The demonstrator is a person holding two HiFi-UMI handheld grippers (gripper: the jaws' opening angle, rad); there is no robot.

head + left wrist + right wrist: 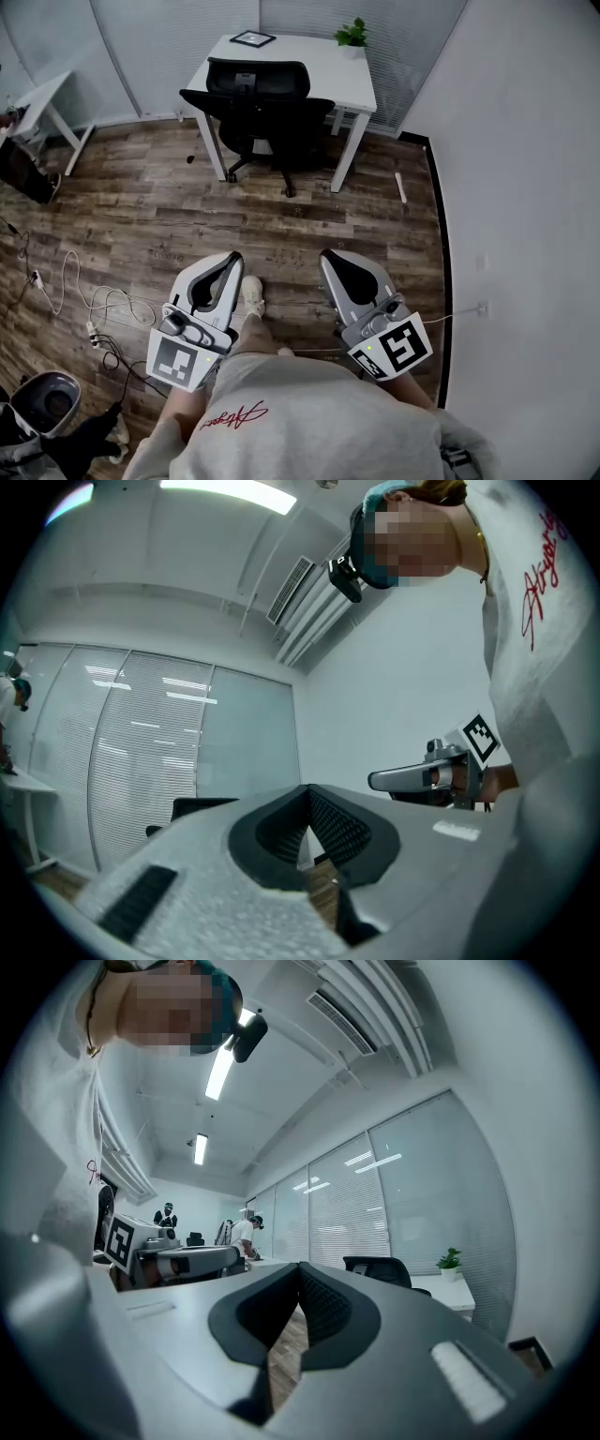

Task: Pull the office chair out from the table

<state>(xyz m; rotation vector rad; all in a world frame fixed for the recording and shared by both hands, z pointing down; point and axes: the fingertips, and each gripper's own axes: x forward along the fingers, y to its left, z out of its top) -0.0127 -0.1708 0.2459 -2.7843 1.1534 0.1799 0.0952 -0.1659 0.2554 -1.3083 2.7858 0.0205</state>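
The black office chair (258,103) stands tucked under the white table (361,89) at the far end of the room, its back towards me. In the left gripper view the chair (199,808) shows small, and in the right gripper view the chair (379,1269) stands beside the table (452,1293). My left gripper (234,259) and right gripper (329,255) are held side by side over the wooden floor, well short of the chair. Both point towards it, jaws shut with nothing between them. Seen along its own jaws, the left gripper (307,793) is closed, and so is the right gripper (300,1269).
On the table are a framed picture (252,38) and a potted plant (352,35). A second white table (42,94) stands at the left. Cables (94,302) and a grey bin (47,398) lie at the lower left. A white wall (525,187) runs along the right. Other people (248,1234) stand far off.
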